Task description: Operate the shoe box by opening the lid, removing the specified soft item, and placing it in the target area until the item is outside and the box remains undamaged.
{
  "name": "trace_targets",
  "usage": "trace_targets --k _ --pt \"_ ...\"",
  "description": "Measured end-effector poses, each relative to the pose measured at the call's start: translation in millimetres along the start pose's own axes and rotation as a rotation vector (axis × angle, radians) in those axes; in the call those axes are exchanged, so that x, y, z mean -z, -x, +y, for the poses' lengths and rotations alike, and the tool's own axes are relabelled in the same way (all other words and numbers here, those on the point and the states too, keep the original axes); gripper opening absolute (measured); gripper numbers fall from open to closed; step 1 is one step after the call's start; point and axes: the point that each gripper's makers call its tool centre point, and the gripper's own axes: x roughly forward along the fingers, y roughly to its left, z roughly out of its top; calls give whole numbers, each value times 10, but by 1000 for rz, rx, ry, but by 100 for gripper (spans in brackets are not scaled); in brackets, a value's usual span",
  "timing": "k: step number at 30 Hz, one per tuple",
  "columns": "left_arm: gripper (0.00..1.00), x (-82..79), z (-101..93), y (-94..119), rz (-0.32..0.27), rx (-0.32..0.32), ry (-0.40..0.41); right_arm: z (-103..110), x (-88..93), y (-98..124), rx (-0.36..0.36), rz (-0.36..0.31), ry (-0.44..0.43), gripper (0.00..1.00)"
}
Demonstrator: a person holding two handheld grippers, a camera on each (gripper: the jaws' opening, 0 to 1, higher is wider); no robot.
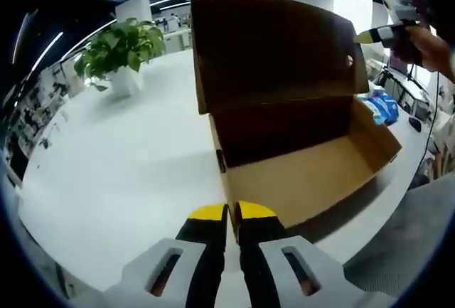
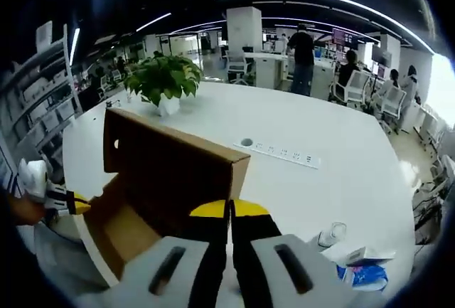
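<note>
A brown cardboard shoe box stands open on the white table, its lid raised upright. The inside that shows is bare cardboard. My left gripper is shut on the box's near wall at the corner. My right gripper comes in from the upper right, its yellow tip against the lid's far edge. In the right gripper view, the right gripper is shut on the lid at its side edge. The left gripper shows at the left by the box wall.
A potted green plant stands on the table behind the box. A blue-and-white packet and a clear cup lie near the table edge. A socket strip is set into the tabletop. People and chairs are beyond.
</note>
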Motion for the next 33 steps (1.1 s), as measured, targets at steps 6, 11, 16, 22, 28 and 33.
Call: trace_targets --k 6,11,16,22,28,33 --pt "2 3 6 3 -2 -1 2 61 31 86 3 -6 8 0" --pt "2 4 7 1 -6 0 2 113 68 158 8 -8 17 0" --pt "2 3 2 1 -10 0 4 159 117 235 15 -13 24 0" --pt "2 0 2 2 -14 2 1 220 181 306 23 -14 24 0" --pt "2 7 1 4 -17 3 2 284 263 381 26 -2 34 0" --pt "3 9 -4 5 -21 4 0 337 340 441 29 5 35 0"
